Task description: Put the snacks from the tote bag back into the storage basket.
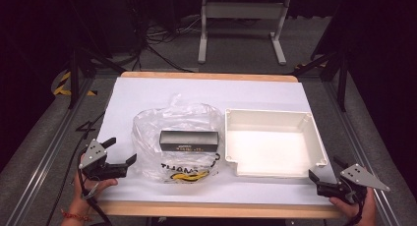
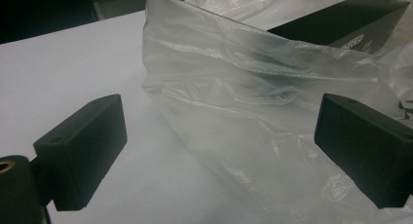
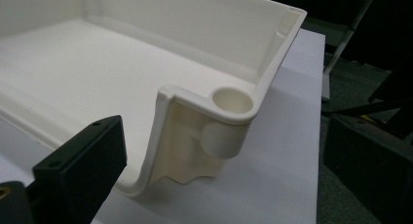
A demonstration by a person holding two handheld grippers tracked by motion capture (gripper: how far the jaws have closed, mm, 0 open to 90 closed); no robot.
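A crumpled clear plastic bag (image 1: 174, 137) lies on the white table top left of centre, with a long black box (image 1: 189, 140) inside it. To its right stands a shallow white tray (image 1: 275, 117), with nothing in it. My left gripper (image 1: 121, 150) is open just left of the bag; in the left gripper view the bag (image 2: 253, 87) bulges ahead between the jaws of that gripper (image 2: 221, 153), and the box (image 2: 341, 19) lies beyond. My right gripper (image 1: 325, 168) is open at the tray's near right corner (image 3: 229, 107), and its pads do not touch it.
The white sheet (image 1: 147, 93) covers a wood-edged table; its near edge (image 1: 216, 210) runs just in front of both hands. Black and yellow print (image 1: 189, 173) shows on the bag's near side. Beyond the table stand a white desk frame (image 1: 241, 19) and dark stand legs (image 1: 78, 64).
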